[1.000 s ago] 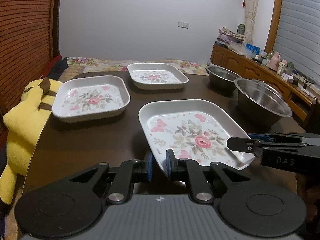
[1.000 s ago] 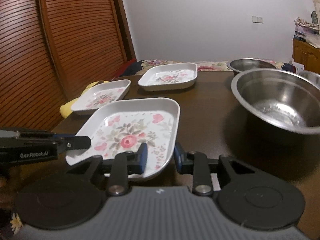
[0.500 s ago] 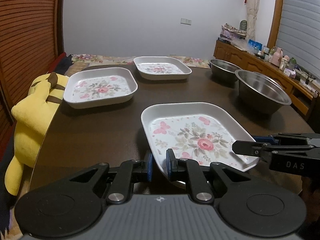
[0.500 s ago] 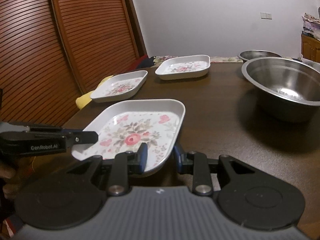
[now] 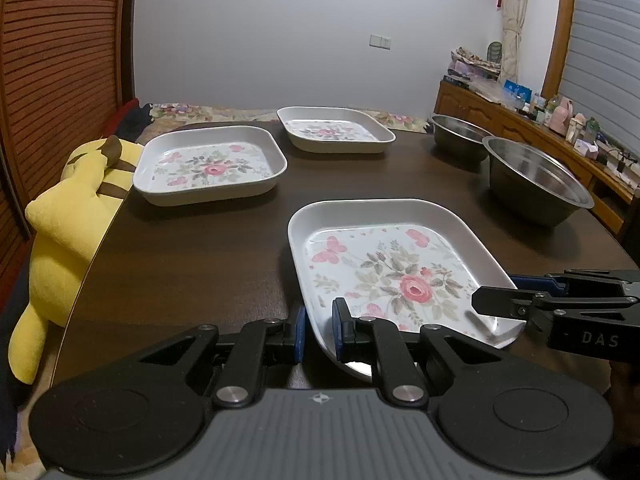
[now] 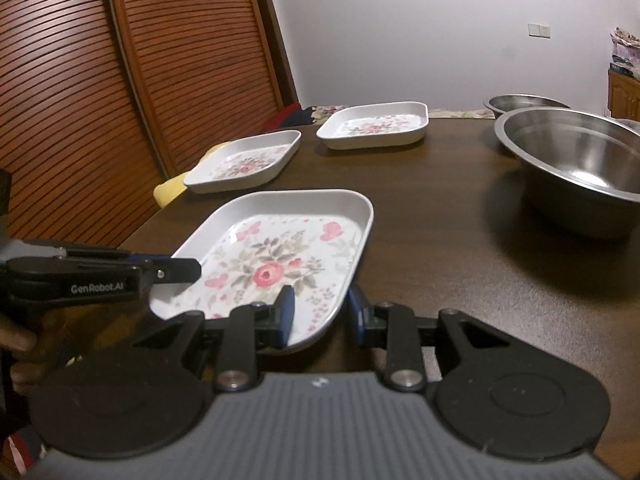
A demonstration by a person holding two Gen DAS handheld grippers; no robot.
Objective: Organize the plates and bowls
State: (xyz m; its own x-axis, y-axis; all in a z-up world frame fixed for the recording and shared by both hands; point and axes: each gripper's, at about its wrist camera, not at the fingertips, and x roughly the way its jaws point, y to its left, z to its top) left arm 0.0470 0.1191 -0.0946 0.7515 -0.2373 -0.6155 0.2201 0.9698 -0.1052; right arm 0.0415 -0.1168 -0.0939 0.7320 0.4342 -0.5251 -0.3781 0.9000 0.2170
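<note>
A white square plate with a rose pattern (image 5: 396,276) (image 6: 280,260) is held over the near part of the dark table. My left gripper (image 5: 319,330) is shut on its near left rim. My right gripper (image 6: 320,310) is shut on its near right rim; it also shows at the right edge of the left wrist view (image 5: 560,304). Two matching floral plates lie on the table farther off, one at the left (image 5: 210,164) (image 6: 246,164) and one at the back (image 5: 334,128) (image 6: 376,124). Two steel bowls stand at the right, a large one (image 5: 536,180) (image 6: 576,160) and a smaller one (image 5: 458,136) (image 6: 524,102) behind it.
A yellow plush toy (image 5: 64,216) leans against the table's left edge. Wooden slatted doors (image 6: 120,80) stand at the left. A wooden sideboard (image 5: 532,128) with clutter runs along the right wall.
Both grippers have risen and drawn back with the plate between them. The other plates and the bowls have not moved.
</note>
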